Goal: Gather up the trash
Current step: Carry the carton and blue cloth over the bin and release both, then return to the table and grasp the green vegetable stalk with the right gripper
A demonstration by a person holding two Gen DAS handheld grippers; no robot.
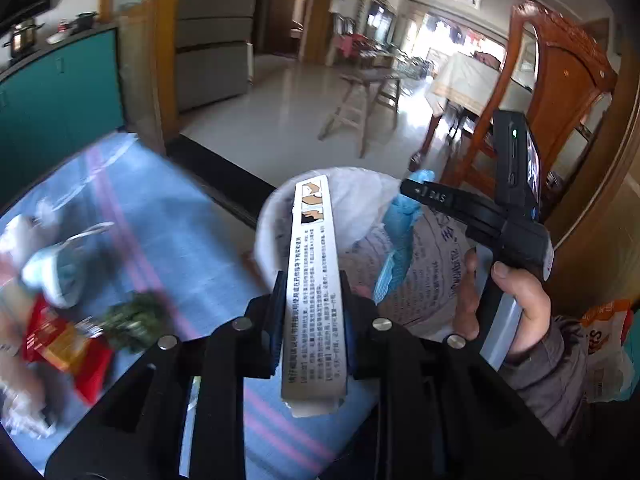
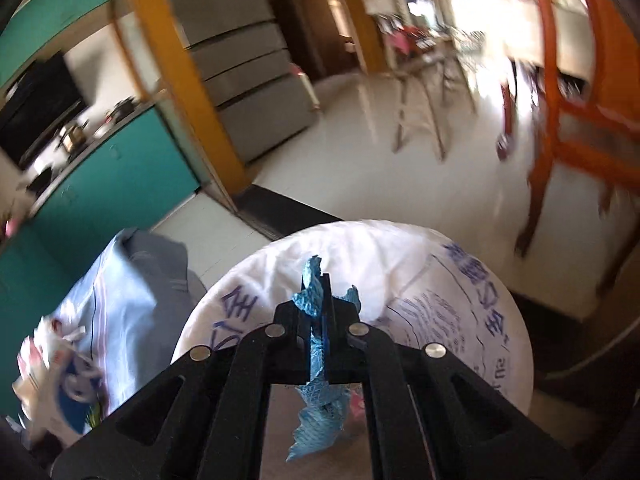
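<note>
My left gripper is shut on a long white printed box, whose far end reaches over the rim of a bin lined with a white printed bag. My right gripper is shut on a crumpled blue glove that hangs below its fingers, right above the bag-lined bin. In the left wrist view the right gripper comes in from the right with the blue glove dangling over the bin, a hand gripping its handle.
A table with a blue and pink striped cloth holds blurred litter: a red packet, green leaves, white wrappers. A wooden chair stands right of the bin, a teal cabinet at left. An orange-white bag hangs at right.
</note>
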